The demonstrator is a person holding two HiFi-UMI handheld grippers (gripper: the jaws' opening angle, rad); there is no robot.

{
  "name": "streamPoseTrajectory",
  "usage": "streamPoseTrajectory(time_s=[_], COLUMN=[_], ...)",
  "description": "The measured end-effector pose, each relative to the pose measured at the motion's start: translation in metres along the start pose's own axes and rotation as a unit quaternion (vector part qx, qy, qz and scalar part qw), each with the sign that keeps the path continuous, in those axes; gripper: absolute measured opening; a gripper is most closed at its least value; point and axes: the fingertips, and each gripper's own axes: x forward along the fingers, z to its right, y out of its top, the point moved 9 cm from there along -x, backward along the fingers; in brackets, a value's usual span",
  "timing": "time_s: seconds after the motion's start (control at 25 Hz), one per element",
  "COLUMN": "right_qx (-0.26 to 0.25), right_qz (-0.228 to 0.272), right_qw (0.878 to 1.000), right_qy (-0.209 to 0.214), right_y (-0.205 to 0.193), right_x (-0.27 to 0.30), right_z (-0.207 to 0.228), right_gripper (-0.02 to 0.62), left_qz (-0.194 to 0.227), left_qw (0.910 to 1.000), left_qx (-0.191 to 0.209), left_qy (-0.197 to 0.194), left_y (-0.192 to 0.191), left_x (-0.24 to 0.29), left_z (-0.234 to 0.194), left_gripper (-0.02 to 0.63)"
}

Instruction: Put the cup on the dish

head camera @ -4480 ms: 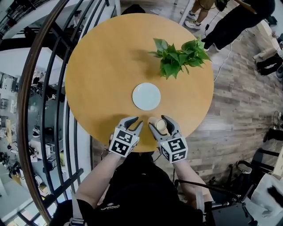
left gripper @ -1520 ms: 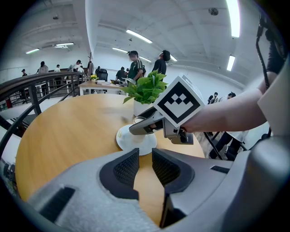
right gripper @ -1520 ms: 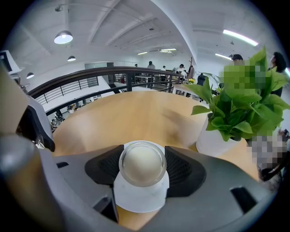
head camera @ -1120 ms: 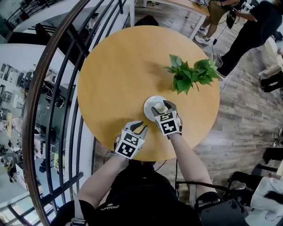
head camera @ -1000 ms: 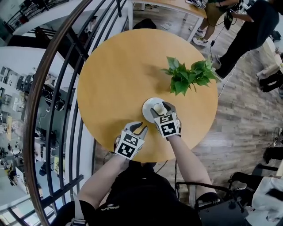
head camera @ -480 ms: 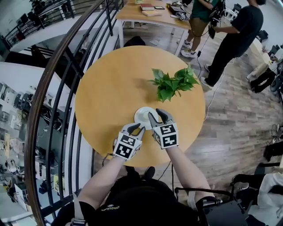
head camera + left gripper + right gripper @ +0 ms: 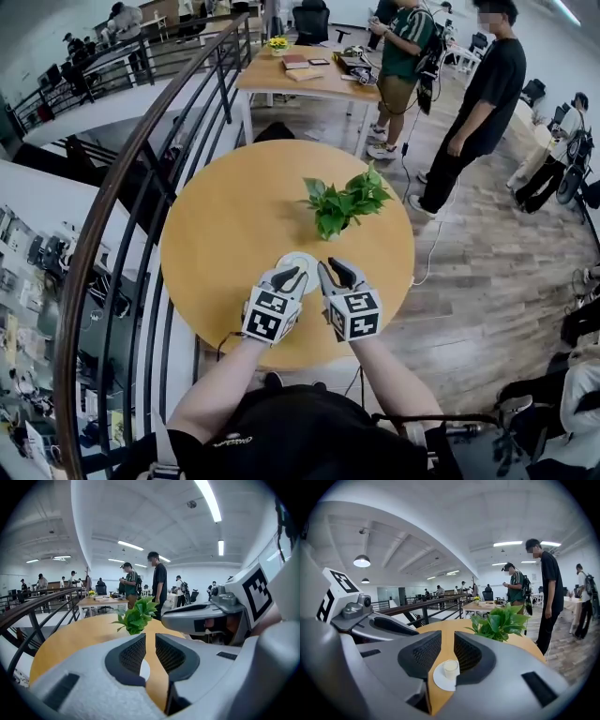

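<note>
A small cream cup (image 7: 450, 668) stands upright on the white dish (image 7: 440, 681) on the round wooden table (image 7: 234, 225). In the right gripper view it shows through the narrow gap of my right gripper (image 7: 447, 641), a little beyond the tips. Those jaws are closing, with nothing between them. In the head view the dish (image 7: 298, 260) peeks out just past both grippers, and the cup is hidden there. My right gripper (image 7: 333, 272) hovers at the dish's near right. My left gripper (image 7: 286, 275) is shut and empty at its near left; the dish (image 7: 143, 670) shows below its tips.
A leafy green plant (image 7: 339, 202) stands on the table just beyond the dish. A dark curved railing (image 7: 122, 216) runs along the table's left side. Several people (image 7: 478, 94) stand on the wooden floor beyond the table, near a desk (image 7: 300, 70).
The right gripper let go of the cup on the dish and drew back toward me, its jaws narrowing. The head view tilted up; the left gripper stayed near the dish.
</note>
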Motion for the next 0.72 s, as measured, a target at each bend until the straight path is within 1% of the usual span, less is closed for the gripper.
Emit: streamPoseTrajectory(time_s=[0.16,0.32,0.52,0.72], right_qx=[0.006,0.021,0.028,0.027], right_qz=[0.013,0.018,0.021,0.021], right_qw=[1.000,1.000,0.999,0.999], right_qy=[0.001,0.005,0.003,0.006], right_y=[0.002,-0.002,-0.004,-0.003], right_x=[-0.017,-0.025,-0.029,-0.032], right_z=[-0.006,-0.013,-0.016,-0.019], right_gripper=[0.077,0.075,0.063,0.061], left_qz=[0.022,0.034,0.042,0.042], left_qw=[0.9997,0.9994,0.9991,0.9991], left_qx=[0.004,-0.001,-0.001,-0.004], left_qy=[0.009,0.005,0.002,0.001], left_y=[0.009,0.011,0.013,0.011], left_x=[-0.009,-0.012,-0.016,-0.020], left_z=[0.010,0.014,0.015,0.016], left_gripper=[0.054,0.048,0.046,0.044])
